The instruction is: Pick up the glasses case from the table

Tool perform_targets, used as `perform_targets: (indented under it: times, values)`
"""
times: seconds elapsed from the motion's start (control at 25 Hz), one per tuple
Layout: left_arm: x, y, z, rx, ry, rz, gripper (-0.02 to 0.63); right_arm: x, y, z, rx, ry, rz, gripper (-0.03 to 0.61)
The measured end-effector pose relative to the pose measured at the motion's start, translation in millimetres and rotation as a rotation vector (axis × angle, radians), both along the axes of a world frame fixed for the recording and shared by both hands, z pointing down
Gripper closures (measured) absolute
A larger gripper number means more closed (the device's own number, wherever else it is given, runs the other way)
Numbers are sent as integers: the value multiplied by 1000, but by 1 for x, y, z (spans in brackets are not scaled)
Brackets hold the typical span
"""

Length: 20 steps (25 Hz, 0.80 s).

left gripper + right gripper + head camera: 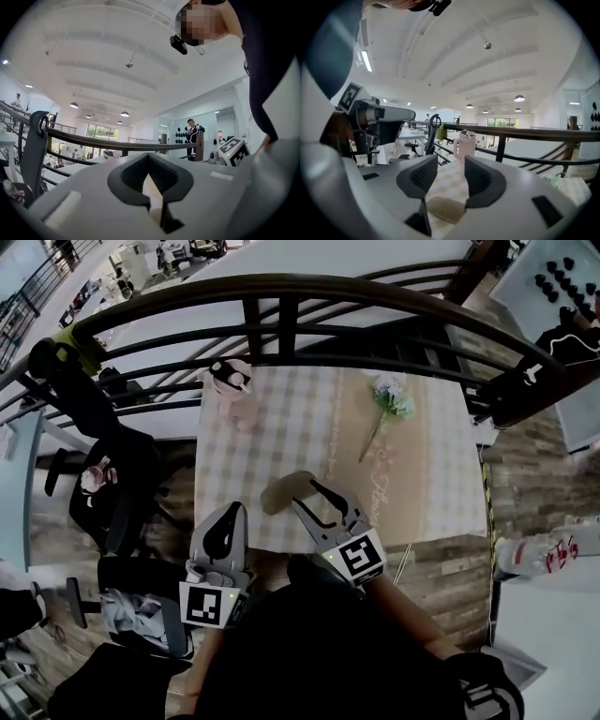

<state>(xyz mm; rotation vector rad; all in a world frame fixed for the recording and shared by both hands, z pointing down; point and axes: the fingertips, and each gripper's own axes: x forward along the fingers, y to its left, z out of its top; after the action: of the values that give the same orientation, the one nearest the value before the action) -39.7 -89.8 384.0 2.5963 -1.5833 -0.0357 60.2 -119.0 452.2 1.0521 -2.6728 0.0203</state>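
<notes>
The right gripper is hovering, jaws spread, above the table; the left gripper is idling, jaws pressed together. The tan glasses case is lying under the right jaws, likely light, stiff and smooth, best pinched across its narrow width.

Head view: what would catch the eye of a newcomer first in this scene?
The tan glasses case lies on the near part of the checked table, just ahead of the right gripper, whose claw stands open. Farther off, a pink bottle stands at the table's left side and a flower lies toward its right.
</notes>
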Motion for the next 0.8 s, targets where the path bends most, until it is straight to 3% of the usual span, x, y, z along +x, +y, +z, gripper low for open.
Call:
perform_targets:
  times: [0.24,0.44,0.68,0.8]
  values:
    - [2,-23,12,-32,-3,-44,604,4,-23,29,-60,30,-64,424]
    - [-1,-34,15,-4,23,-70,604,2,-30,53,-107,55,-97,411]
    - [1,-38,47,-109,-37,-17,604,-8,-34,82,-140,142,-160,408]
    - [2,-44,54,-108,-55,20,604,-12,-36,91,-158,177,-179,407]
